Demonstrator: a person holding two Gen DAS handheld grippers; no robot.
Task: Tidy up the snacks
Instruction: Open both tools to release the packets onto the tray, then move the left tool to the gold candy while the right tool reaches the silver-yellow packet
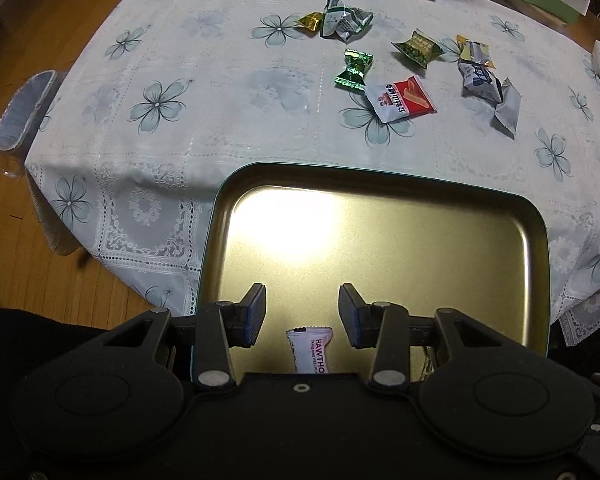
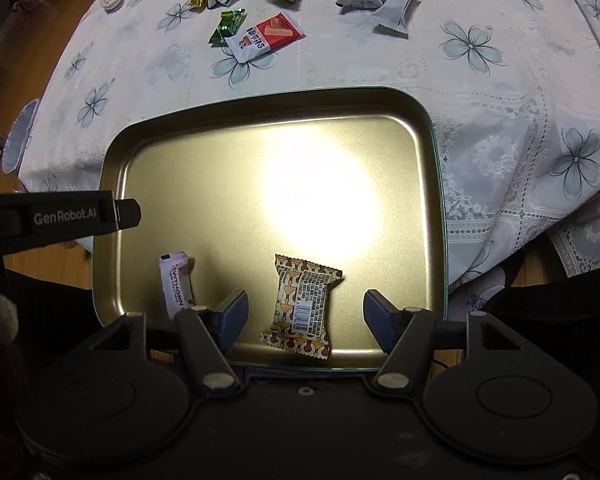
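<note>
Floral tablecloth (image 2: pixel 500 92) is strewn with snacks awaiting collection, while two lie in the tray (image 2: pixel 436 200) beneath both released, empty tongs, left gripper (image 1: pixel 302 316) and right gripper (image 2: pixel 306 322).

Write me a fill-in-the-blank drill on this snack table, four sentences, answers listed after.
1. The number of wrapped snacks lying inside the gold tray is ____.
2. Both the left tongs and the right tongs stand ____ and hold nothing.
3. The word printed on the white snack in the tray starts with the letters ____.
4. The red and white packet lies on a tablecloth printed with ____.

Missing words: two; open; HAW; flowers
</note>
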